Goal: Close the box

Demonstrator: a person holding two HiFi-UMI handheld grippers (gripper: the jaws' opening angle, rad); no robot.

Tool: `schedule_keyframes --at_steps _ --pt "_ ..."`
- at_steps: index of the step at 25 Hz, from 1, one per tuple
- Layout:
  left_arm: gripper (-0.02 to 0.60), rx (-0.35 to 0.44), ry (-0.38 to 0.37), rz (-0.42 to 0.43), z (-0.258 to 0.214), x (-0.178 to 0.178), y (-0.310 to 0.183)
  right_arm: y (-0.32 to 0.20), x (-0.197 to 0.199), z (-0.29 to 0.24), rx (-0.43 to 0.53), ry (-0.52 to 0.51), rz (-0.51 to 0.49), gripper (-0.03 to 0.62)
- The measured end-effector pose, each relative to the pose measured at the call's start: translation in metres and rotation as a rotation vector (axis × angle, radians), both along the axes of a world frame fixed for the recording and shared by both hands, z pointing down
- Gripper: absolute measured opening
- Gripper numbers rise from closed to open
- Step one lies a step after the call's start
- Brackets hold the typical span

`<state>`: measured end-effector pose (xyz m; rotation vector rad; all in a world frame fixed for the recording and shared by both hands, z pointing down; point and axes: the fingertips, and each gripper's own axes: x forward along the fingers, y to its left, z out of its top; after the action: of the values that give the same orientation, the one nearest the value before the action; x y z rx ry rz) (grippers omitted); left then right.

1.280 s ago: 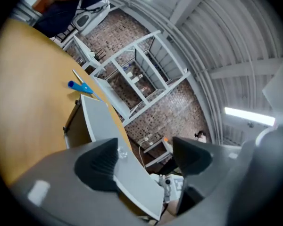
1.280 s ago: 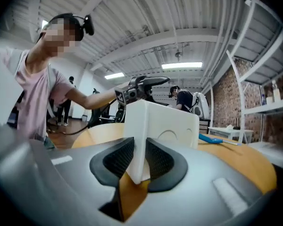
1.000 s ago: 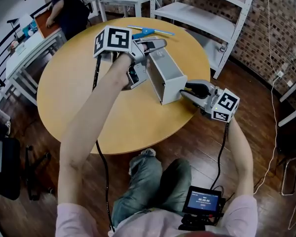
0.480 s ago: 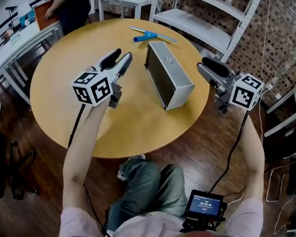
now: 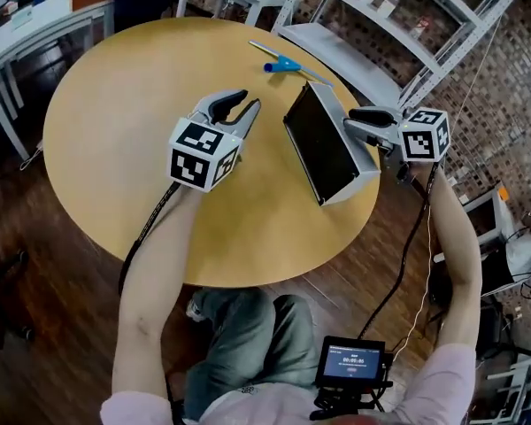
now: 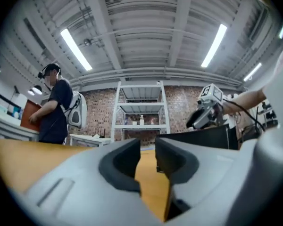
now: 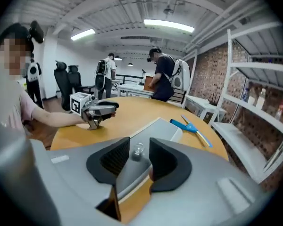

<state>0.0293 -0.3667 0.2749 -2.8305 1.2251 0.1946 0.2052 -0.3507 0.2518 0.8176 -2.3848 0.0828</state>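
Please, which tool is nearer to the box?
Right. The right tool is over the box, closing with its knob between the jaws; the left tool, closing empty, stands apart leftward.

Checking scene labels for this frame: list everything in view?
table: 1, tan wood, round, centre of the head view
box: 1, grey with a dark face, on the table, right of centre
knob: 1, clear, on the box's grey panel
tool: 1, blue handle, pale blade, on the table beyond the box
shelving unit: 1, white, beyond the table by the brick wall
small screen: 1, black, at the person's waist
bystanders: at least two, dark clothes, far side of the room
left gripper: 1, grey, left of the box, jaws closing on nothing
right gripper: 1, grey, at the box's right edge, jaws closing either side of the knob
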Motion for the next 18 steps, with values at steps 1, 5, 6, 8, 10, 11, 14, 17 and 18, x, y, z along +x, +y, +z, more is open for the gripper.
schedule_keyframes --at_steps 1,5,6,8,10,11,14,17,18 --pt "0.100 -0.020 0.025 0.000 0.002 -0.003 -0.003 -0.003 -0.002 0.001 -0.018 -0.010 0.004 0.133" --pt "0.100 -0.052 0.037 0.014 0.006 -0.004 -0.007 -0.010 -0.008 0.006 -0.045 -0.005 -0.011 0.103" --pt "0.100 -0.049 0.024 0.019 0.006 -0.001 -0.006 -0.009 -0.009 0.006 -0.050 -0.012 -0.021 0.071" --pt "0.100 -0.044 -0.008 0.030 0.009 0.005 -0.004 -0.009 -0.010 0.005 -0.057 -0.024 -0.030 0.069" --pt "0.098 -0.042 -0.036 0.039 0.012 0.009 -0.002 -0.008 -0.010 0.006 -0.083 -0.027 -0.028 0.069" --pt "0.095 -0.040 -0.045 0.042 0.013 0.010 -0.001 -0.008 -0.011 0.006 -0.097 -0.023 -0.028 0.069" --pt "0.089 -0.039 -0.052 0.039 0.014 0.009 0.000 -0.006 -0.011 0.003 -0.108 -0.004 -0.036 0.069" --pt "0.089 -0.048 -0.042 0.033 0.014 0.007 -0.001 -0.006 -0.010 -0.017 -0.086 -0.018 -0.049 0.069" --pt "0.089 -0.051 -0.040 0.033 0.014 0.006 -0.002 -0.006 -0.009 -0.028 -0.074 -0.028 -0.053 0.068"
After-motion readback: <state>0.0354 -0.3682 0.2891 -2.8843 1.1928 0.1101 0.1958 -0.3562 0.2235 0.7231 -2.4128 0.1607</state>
